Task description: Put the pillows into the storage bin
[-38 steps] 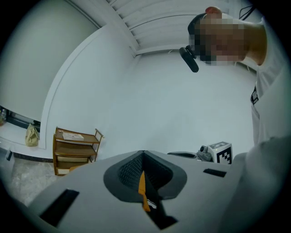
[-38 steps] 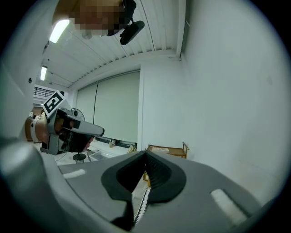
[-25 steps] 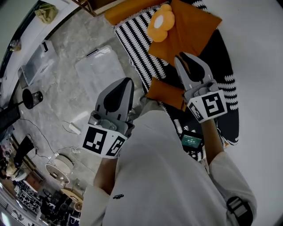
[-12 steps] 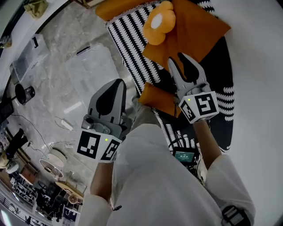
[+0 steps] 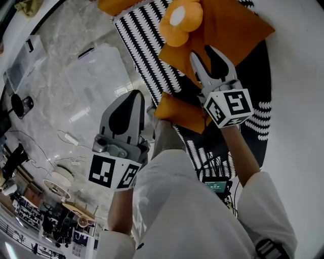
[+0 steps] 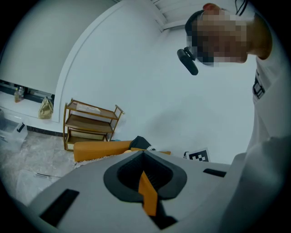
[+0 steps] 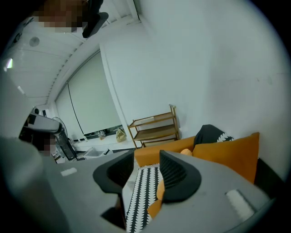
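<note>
Head view: my L gripper (image 5: 134, 94) hangs over the floor (image 5: 66, 116), jaws together, nothing in them. My R gripper (image 5: 203, 52) has its jaws abt halfway apart. They've just been opening and aren't pressing on anything, tips over the big pillow (image 5: 230, 25). The small pillow (image 5: 178, 112) lies betw. the 2 grippers, under R's body. The flower pillow (image 5: 179, 19) touches the big one, and the bolster (image 5: 110, 5) is at the top edge. That's 4 orange pillows, all on or by the striped rug (image 5: 139, 43). The clear bin (image 5: 98, 76) sits on the floor left of the rug, apart from every pillow. A 2nd, smaller clear box (image 5: 25, 50) is further left. My shirt (image 5: 187, 212) blocks the lower part. L gripper view: jaws shut to a slit, w/ only a thin orange sliver showing in it. Beyond are 1 wood shelf (image 6: 91, 123) w/ 3 boards at the wall, the bolster in front of it, and a black cushion (image 6: 140, 142) beside the bolster. R gripper view: jaws apart, w/ the rug and the small pillow's edge seen thru the gap. Past them are the bolster, the big pillow at right, the black cushion behind it, and the shelf.
</note>
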Tool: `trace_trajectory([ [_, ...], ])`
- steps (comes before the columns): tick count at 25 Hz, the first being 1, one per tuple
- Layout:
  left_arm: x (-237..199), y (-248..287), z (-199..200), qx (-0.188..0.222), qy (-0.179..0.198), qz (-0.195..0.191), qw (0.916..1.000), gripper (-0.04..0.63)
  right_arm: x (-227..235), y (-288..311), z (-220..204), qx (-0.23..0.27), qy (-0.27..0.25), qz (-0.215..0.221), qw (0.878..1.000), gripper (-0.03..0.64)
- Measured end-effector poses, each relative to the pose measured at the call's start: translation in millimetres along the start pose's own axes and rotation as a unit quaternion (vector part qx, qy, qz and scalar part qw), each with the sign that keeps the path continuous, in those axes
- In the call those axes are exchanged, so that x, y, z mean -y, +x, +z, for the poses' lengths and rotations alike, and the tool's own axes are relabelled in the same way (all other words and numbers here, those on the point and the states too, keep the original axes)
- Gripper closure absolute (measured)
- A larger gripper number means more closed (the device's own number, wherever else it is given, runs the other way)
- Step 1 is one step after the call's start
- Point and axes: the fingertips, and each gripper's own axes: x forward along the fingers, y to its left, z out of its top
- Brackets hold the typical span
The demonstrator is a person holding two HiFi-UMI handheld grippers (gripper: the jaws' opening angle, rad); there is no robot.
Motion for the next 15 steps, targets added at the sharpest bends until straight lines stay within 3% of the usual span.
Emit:
trace_trajectory([
  [15,-30.5,45.3,-52.5,-0.029,-0.035,-0.004,0.9989,0.588,48.8,60.5,-61.8,-0.037,0.022,-0.046,0.998,0.403],
])
